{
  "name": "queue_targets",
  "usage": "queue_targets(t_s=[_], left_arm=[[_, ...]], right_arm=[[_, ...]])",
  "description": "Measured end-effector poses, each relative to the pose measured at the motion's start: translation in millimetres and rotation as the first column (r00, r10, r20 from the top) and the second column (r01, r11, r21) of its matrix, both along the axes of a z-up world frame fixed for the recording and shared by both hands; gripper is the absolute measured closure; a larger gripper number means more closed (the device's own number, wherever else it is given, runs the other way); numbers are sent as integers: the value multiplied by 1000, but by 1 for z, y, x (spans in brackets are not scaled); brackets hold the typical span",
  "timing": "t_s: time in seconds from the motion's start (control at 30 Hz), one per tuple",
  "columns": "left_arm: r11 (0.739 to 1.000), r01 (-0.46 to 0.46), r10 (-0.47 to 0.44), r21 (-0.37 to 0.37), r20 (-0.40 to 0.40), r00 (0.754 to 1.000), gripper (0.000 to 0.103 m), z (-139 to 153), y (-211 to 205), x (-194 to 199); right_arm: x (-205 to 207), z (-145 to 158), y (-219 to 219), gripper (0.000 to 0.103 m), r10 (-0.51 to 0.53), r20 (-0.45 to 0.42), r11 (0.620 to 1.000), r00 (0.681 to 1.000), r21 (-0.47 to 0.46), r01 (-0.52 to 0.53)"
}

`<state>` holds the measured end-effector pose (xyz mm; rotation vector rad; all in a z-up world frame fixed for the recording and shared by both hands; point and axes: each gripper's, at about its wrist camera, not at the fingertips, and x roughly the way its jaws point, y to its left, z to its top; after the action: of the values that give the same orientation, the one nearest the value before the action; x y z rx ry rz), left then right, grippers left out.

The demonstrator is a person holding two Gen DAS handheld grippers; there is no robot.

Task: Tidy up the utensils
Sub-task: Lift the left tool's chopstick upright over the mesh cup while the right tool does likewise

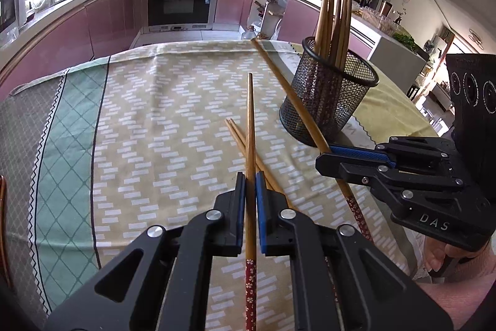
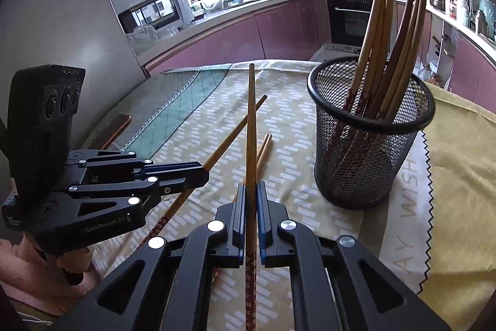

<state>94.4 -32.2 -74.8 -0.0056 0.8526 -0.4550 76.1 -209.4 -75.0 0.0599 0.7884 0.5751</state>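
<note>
My left gripper (image 1: 250, 180) is shut on a wooden chopstick (image 1: 250, 126) with a red flowered handle, held above the table and pointing away. My right gripper (image 2: 251, 191) is shut on another such chopstick (image 2: 251, 120), also lifted. Each gripper shows in the other's view: the right gripper (image 1: 328, 157) and the left gripper (image 2: 203, 172). Two more chopsticks (image 1: 237, 132) lie on the cloth under the held ones, also seen in the right wrist view (image 2: 265, 148). A black mesh cup (image 2: 369, 132) holding several chopsticks stands at the right, also in the left wrist view (image 1: 328, 101).
The table is covered by a patterned tablecloth (image 1: 148, 120) with a yellow mat (image 2: 458, 176) under the cup. A dark flat object (image 2: 116, 129) lies at the table's left edge. Kitchen counters and an oven stand behind.
</note>
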Motion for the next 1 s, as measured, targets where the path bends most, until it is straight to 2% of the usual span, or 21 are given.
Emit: queue_targets(t_s=[0.47, 1.0], left_arm=[[993, 45, -40, -107, 48, 998, 95, 34, 9, -6], [987, 65, -46, -149, 125, 991, 95, 64, 10, -11]], right_arm=[[-14, 33, -34, 97, -51, 81, 995, 995, 84, 44], [-10, 53, -61, 97, -111, 141, 989, 984, 113, 95]])
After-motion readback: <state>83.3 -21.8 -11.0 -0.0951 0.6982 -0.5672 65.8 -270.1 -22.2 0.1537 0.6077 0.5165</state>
